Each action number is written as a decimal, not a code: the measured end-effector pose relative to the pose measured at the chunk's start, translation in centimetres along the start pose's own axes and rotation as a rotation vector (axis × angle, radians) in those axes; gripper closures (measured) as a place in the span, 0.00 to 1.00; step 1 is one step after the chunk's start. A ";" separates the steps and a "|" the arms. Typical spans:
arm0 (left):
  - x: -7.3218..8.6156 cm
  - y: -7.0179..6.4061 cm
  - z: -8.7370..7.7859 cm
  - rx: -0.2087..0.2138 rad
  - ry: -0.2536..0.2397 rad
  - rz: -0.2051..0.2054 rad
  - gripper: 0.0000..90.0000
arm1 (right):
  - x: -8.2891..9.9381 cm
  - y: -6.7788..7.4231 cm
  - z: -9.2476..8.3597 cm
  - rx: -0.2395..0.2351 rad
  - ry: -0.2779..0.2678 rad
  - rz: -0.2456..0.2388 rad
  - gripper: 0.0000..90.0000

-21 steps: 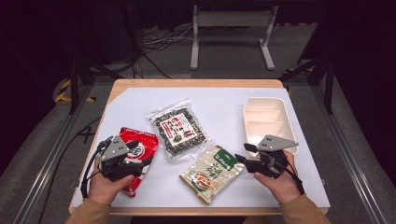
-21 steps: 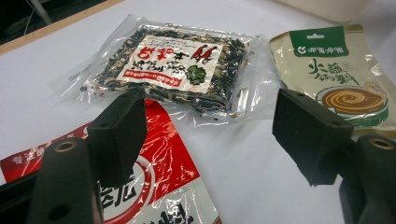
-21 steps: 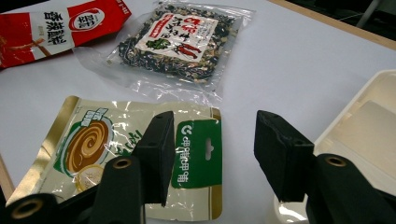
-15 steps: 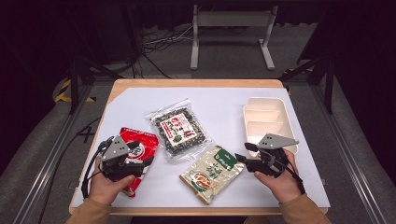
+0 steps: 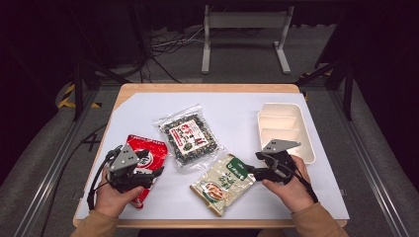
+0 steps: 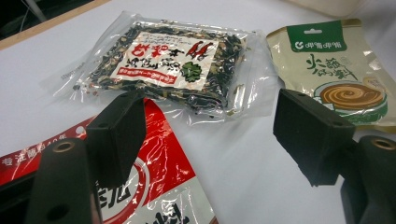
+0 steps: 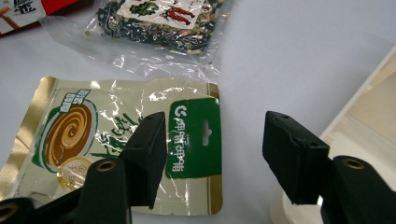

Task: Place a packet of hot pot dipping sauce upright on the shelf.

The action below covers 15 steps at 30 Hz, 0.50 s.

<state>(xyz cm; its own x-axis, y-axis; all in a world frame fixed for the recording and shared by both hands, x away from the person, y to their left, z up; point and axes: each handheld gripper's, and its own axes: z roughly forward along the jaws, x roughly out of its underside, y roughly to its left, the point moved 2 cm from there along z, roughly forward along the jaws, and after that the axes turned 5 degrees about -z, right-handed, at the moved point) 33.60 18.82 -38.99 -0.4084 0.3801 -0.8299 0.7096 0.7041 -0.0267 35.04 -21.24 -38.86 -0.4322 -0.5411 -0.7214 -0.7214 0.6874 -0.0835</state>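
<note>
1. Left gripper (image 5: 157, 173) hovers over the red packet (image 5: 148, 153) at the tabletop's (image 5: 237, 106) near left — jaws open, empty.
2. Right gripper (image 5: 251, 170) — jaws open — hovers at the green-topped sauce pouch (image 5: 223, 183), beside the white tray (image 5: 284, 128).

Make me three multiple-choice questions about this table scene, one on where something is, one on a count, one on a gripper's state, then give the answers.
1. Where does the white tray sit on the table?
A. far left edge
B. right side, beyond the right gripper
C. under the clear packet

2. How many snack packets lie on the table?
A. two
B. three
C. five

3. How do the left gripper's jaws stand?
A. apart, with nothing between them
B. clamped on the tray
C. clamped on the green packet

Answers: 1 B, the tray lies by the right edge past that hand. 2 B, the red packet, the clear one and the green one. 3 A, bare table shows between the jaws.
</note>
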 end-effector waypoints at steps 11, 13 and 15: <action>0.1 -0.2 0.0 0.005 0.004 0.003 0.29 | 0.9 0.8 2.5 0.033 0.088 -0.032 0.43; 0.1 -0.2 0.1 0.004 0.007 0.005 0.29 | 1.0 1.1 2.7 0.045 0.096 -0.043 0.42; 0.2 -0.2 0.1 0.006 0.009 0.007 0.29 | 1.1 1.3 2.8 0.055 0.105 -0.036 0.45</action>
<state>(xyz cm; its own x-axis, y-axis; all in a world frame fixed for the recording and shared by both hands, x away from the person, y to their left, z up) 33.44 18.67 -39.19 -0.4090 0.3903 -0.8249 0.7157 0.6980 -0.0246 35.17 -19.62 -41.69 -0.4629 -0.6114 -0.6418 -0.7078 0.6908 -0.1476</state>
